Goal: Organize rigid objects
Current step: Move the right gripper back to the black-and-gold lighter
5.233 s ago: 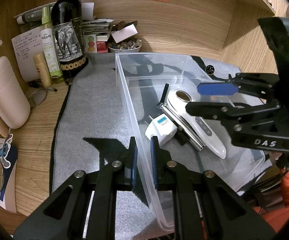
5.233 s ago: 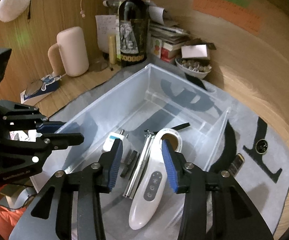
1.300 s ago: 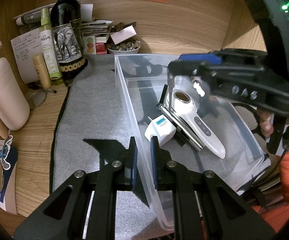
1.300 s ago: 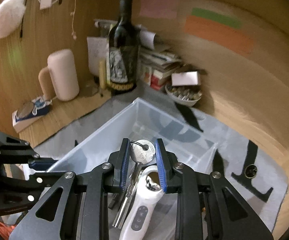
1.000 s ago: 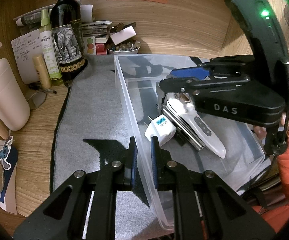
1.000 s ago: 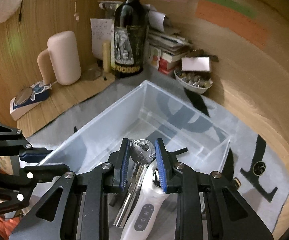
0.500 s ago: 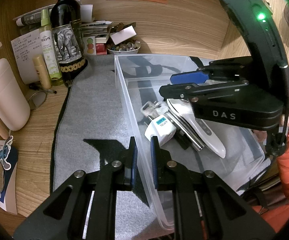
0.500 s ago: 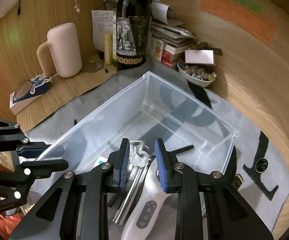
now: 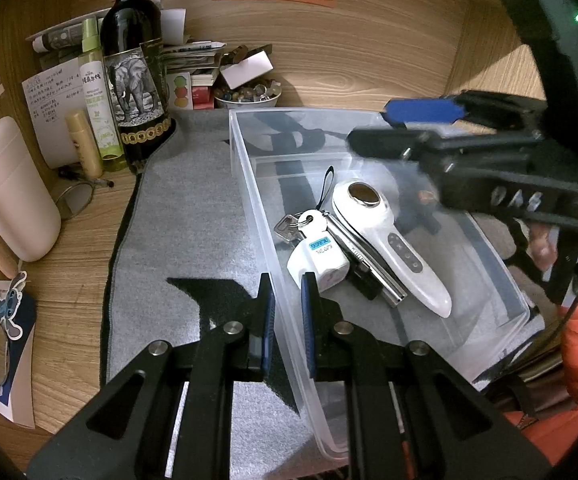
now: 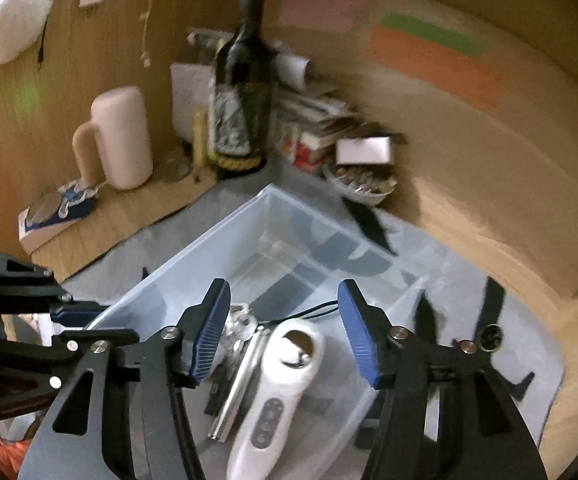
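Keys now in bin, out of opening right gripper.

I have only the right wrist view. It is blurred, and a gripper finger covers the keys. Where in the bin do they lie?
Observer: In the left wrist view the keys lie at the far end of the white plug, partly on it, beside the metal tube, inside the clear bin.
Operator: Is the right gripper clear of the things in there?
Observer: It looks so. Seen from the side, the right gripper hangs above the white handheld device, apart from it. Its jaws are opening, with nothing between them.
Operator: And the left gripper?
Observer: The left gripper is shut on the clear bin's near wall, with one finger inside and one outside.
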`<act>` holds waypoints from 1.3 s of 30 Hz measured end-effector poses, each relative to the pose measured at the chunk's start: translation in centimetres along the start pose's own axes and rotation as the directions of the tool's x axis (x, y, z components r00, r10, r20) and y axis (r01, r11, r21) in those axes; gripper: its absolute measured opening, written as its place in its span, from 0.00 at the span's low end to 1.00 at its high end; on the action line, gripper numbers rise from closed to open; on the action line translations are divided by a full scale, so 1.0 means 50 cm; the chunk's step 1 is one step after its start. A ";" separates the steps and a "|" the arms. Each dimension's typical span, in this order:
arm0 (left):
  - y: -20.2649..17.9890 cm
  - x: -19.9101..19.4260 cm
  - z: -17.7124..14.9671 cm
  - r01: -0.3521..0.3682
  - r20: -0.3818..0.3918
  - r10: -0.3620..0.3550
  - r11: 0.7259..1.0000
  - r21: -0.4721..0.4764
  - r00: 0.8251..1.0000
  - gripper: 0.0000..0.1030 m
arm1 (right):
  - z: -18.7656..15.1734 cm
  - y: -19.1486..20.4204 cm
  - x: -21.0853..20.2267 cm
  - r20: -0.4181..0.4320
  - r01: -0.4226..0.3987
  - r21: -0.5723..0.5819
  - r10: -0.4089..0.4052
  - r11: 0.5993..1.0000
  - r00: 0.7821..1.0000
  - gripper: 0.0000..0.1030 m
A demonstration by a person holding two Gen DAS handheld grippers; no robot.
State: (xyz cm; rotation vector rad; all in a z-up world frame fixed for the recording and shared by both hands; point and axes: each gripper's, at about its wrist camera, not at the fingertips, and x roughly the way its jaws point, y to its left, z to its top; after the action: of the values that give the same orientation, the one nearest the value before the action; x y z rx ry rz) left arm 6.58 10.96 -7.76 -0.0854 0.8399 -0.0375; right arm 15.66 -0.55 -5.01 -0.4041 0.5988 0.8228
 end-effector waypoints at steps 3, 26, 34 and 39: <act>0.001 -0.001 -0.002 0.000 0.000 0.000 1.000 0.000 1.000 0.12 | 0.003 -0.021 -0.024 0.042 0.022 0.027 -0.023 0.999 0.999 0.61; 0.006 -0.001 -0.007 -0.006 0.000 0.006 1.000 0.000 1.000 0.12 | -0.098 -0.226 0.010 -0.110 0.219 0.236 -0.198 0.947 0.974 0.61; 0.004 -0.003 -0.009 -0.008 -0.003 0.008 1.000 0.002 1.000 0.12 | -0.157 -0.247 0.093 -0.233 0.218 0.275 -0.155 0.936 0.960 0.61; 0.004 -0.003 -0.009 -0.008 -0.002 0.008 1.000 0.003 1.000 0.12 | -0.187 -0.251 0.117 -0.272 0.208 0.294 -0.127 0.933 0.954 0.57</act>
State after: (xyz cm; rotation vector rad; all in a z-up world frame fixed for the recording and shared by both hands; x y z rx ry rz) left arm 6.14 11.13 -7.95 -0.0796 0.8419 -0.0315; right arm 25.37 -10.22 -14.53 -0.2570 0.9046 0.4993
